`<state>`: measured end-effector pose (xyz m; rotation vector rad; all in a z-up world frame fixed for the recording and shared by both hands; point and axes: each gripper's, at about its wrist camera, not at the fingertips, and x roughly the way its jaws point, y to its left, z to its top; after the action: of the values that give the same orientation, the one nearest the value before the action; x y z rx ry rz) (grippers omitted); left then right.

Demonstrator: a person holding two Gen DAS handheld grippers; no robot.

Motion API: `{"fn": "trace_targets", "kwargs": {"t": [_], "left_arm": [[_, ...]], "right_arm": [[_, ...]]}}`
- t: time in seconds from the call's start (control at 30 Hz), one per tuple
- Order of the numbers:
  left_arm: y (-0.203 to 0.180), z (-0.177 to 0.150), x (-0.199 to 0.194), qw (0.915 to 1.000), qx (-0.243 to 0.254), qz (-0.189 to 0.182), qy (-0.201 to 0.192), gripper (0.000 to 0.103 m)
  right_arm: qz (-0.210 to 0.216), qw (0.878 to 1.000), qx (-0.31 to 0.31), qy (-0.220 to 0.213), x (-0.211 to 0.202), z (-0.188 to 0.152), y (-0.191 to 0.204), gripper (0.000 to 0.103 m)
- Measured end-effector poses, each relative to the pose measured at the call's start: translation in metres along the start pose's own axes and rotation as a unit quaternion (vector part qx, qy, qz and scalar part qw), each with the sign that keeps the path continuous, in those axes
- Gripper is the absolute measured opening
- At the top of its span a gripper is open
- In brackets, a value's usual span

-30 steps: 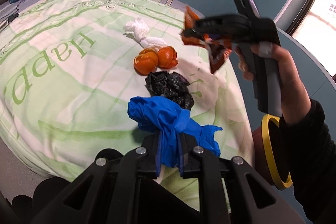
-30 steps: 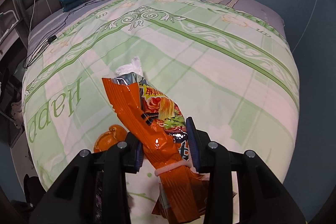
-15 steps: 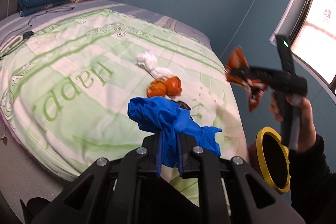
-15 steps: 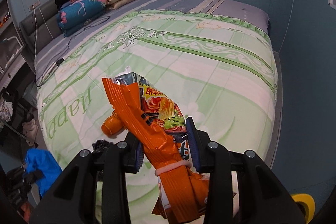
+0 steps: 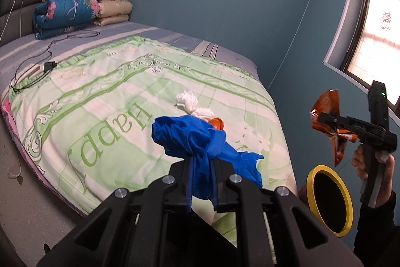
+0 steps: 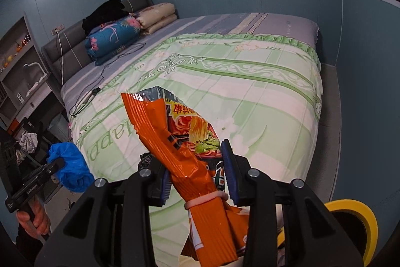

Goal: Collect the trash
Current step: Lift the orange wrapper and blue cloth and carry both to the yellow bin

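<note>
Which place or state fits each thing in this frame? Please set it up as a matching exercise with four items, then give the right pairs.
Things:
1. blue plastic bag
2. orange noodle wrapper
3. white tissue wad
4. yellow-rimmed bin

Places or states:
A. lying on the green bedspread
B. standing on the floor beside the bed
C. clamped in the left gripper
D. clamped in the right gripper

Pairs: 1-C, 2-D, 3-A, 4-B
</note>
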<state>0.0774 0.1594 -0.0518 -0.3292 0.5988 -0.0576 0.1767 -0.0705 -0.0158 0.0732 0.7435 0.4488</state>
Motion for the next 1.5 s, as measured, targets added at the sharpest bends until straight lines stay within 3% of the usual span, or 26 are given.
{"fn": "trace_targets", "kwargs": {"t": [0.37, 0.73, 1.5], "left_arm": [[-0.029, 0.012, -0.017, 0.9995, 0.015, -0.014, -0.023, 0.010], [-0.091, 0.020, -0.018, 0.9961, 0.060, -0.060, -0.023, 0.010], [-0.221, 0.013, 0.001, 0.9738, 0.169, -0.152, 0.005, 0.010]], "right_arm": [[0.005, 0.999, 0.006, -0.051, -0.067, -0.012, -0.007, 0.034], [-0.030, 0.996, 0.033, -0.083, -0.118, -0.038, -0.037, 0.034], [-0.087, 0.984, 0.098, -0.122, -0.180, -0.088, -0.100, 0.035]]}}
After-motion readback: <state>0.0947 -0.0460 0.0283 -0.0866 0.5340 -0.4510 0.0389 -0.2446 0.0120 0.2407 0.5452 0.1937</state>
